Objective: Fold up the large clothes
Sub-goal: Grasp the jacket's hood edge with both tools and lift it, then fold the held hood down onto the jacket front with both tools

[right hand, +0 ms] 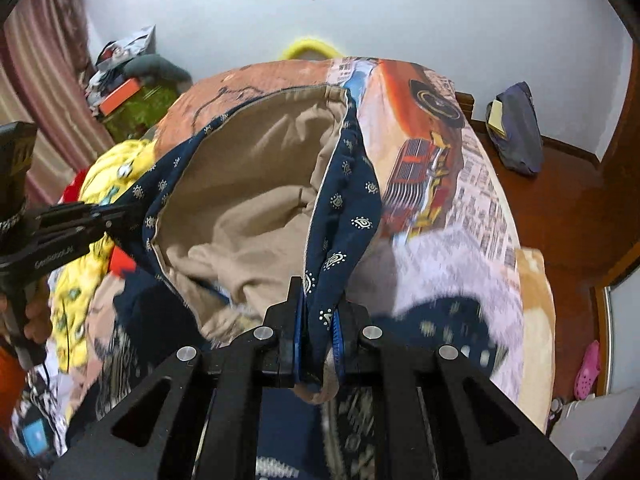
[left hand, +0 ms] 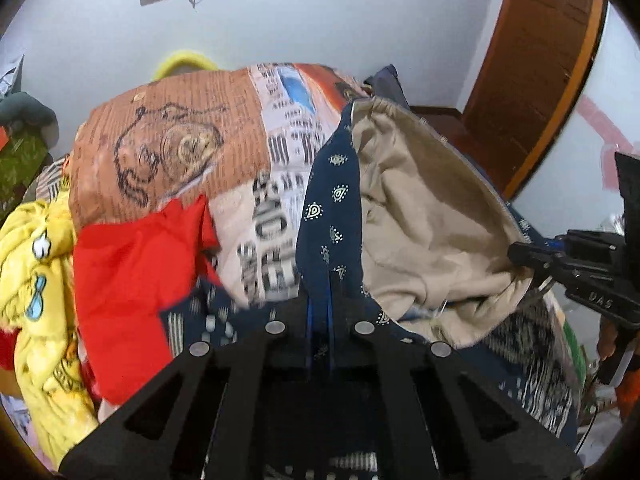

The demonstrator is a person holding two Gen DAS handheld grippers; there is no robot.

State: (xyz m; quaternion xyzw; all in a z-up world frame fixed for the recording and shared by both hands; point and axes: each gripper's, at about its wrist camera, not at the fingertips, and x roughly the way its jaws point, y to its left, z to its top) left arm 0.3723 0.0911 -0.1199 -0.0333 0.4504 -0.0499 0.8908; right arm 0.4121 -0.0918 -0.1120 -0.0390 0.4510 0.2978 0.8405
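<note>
A navy garment with small white paisley marks (left hand: 328, 208) and a beige lining (left hand: 420, 216) hangs stretched between both grippers above the bed. My left gripper (left hand: 320, 292) is shut on its navy edge. My right gripper (right hand: 316, 304) is shut on the opposite navy edge (right hand: 344, 208), and the beige lining (right hand: 248, 172) opens between them. In the left wrist view the right gripper (left hand: 524, 258) shows at the right, pinching the cloth. In the right wrist view the left gripper (right hand: 120, 216) shows at the left, also pinching it.
A printed bedspread (right hand: 432, 152) covers the bed. A red cloth (left hand: 132, 280) and a yellow cartoon garment (left hand: 36, 280) lie piled at the left. A dark bag (right hand: 516, 128) lies on the wooden floor by the wall. A wooden door (left hand: 528, 64) stands at the right.
</note>
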